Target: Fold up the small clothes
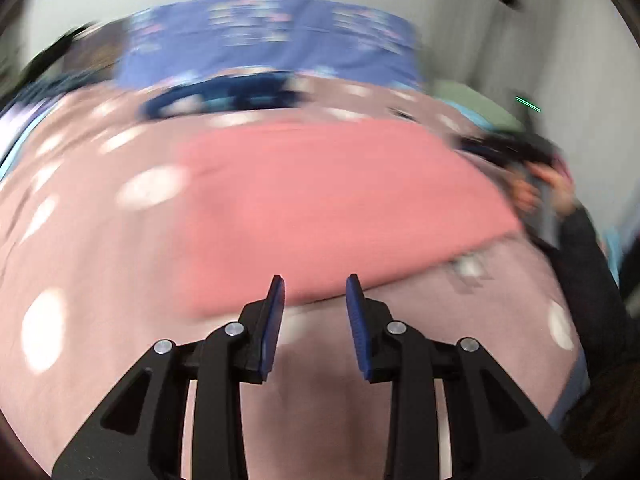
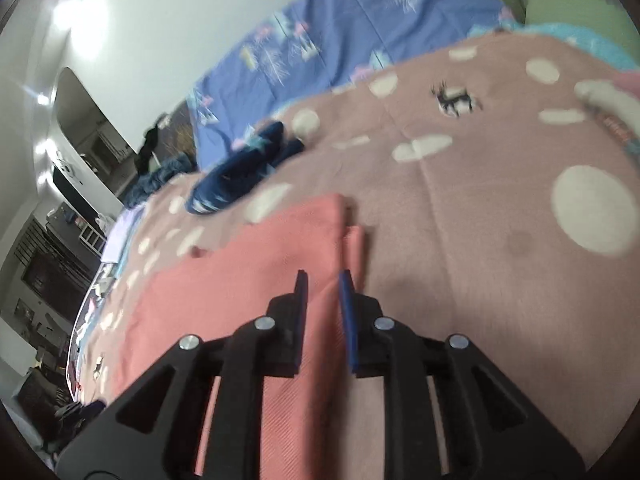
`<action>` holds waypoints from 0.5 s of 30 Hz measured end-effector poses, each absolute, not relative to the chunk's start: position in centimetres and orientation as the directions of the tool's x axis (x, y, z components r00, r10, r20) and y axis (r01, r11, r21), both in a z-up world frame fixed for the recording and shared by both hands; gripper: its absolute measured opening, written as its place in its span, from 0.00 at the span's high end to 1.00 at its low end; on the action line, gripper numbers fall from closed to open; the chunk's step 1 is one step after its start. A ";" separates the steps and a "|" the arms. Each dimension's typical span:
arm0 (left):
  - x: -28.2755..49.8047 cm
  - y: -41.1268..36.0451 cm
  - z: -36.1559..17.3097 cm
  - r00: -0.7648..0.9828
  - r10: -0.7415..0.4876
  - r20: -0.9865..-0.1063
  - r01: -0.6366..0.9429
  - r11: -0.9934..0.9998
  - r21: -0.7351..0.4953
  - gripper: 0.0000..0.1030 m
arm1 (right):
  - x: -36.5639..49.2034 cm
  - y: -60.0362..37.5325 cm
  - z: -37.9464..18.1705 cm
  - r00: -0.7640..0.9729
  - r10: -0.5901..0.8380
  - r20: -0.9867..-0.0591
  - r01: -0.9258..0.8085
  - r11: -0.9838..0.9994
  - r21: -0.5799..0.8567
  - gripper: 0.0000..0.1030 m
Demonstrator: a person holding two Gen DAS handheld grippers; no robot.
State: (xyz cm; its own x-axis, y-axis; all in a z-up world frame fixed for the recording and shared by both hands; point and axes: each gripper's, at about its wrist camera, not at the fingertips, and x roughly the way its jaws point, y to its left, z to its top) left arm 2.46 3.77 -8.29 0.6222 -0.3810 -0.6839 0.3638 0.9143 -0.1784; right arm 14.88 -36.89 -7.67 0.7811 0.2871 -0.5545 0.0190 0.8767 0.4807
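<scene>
Salmon-pink woven garment (image 2: 256, 280) lies flat on the dusty-pink spotted blanket (image 2: 480, 208), both the left gripper (image 1: 315, 280) and the right gripper (image 2: 323, 276) parted and empty above its edge, so regrip matching corners squarely before folding.

Bed (image 2: 460, 216) is wearing a dusty-pink blanket with pale spots; a blue patterned sheet (image 2: 360, 20) is showing beyond it. A salmon-pink garment (image 2: 256, 280) is lying flat on the blanket, a dark blue garment (image 2: 240, 176) bunching up farther back.
</scene>
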 end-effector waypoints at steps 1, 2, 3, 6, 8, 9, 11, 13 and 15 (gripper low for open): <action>2.6 5.7 -8.6 0.629 -0.364 -0.687 0.321 0.926 -0.197 0.69 | 13.4 -35.2 -6.5 0.793 0.280 -0.541 -0.011 0.895 0.447 0.83; 3.0 7.5 -8.8 0.634 -0.344 -0.693 0.276 0.937 -0.212 0.69 | 12.3 -33.5 -5.5 0.800 0.274 -0.534 -0.039 0.912 0.409 0.83; 3.5 9.4 -9.0 0.637 -0.320 -0.701 0.227 0.947 -0.227 0.69 | 11.3 -31.5 -4.6 0.803 0.271 -0.531 -0.074 0.929 0.364 0.83; 4.7 12.7 -9.2 0.651 -0.318 -0.690 0.165 0.946 -0.280 0.70 | 9.0 -22.7 -2.9 0.778 0.320 -0.540 -0.238 0.946 0.218 0.76; 5.3 13.5 -9.0 0.657 -0.336 -0.675 0.162 0.937 -0.310 0.72 | 7.9 -15.3 -3.1 0.746 0.345 -0.570 -0.367 0.927 0.081 0.75; 5.7 14.0 -8.8 0.662 -0.345 -0.666 0.163 0.933 -0.321 0.72 | 7.0 -10.8 -3.8 0.734 0.342 -0.586 -0.443 0.896 -0.032 0.74; 6.4 14.5 -8.5 0.665 -0.352 -0.658 0.167 0.930 -0.328 0.72 | 5.6 -4.9 -5.6 0.730 0.325 -0.602 -0.533 0.822 -0.202 0.73; 7.7 14.4 -8.1 0.664 -0.366 -0.652 0.188 0.926 -0.328 0.72 | 4.6 -0.8 -7.6 0.738 0.298 -0.605 -0.568 0.759 -0.318 0.73; 8.8 14.4 -7.8 0.658 -0.374 -0.654 0.207 0.925 -0.320 0.72 | 3.9 1.7 -9.1 0.750 0.281 -0.599 -0.579 0.717 -0.388 0.72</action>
State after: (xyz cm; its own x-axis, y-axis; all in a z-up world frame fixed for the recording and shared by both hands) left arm 8.83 14.44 -7.80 0.6576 -0.3736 -0.6542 0.2069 0.9246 -0.3199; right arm 3.90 1.73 -9.09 0.7496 0.2813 -0.5991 -0.5793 0.7166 -0.3884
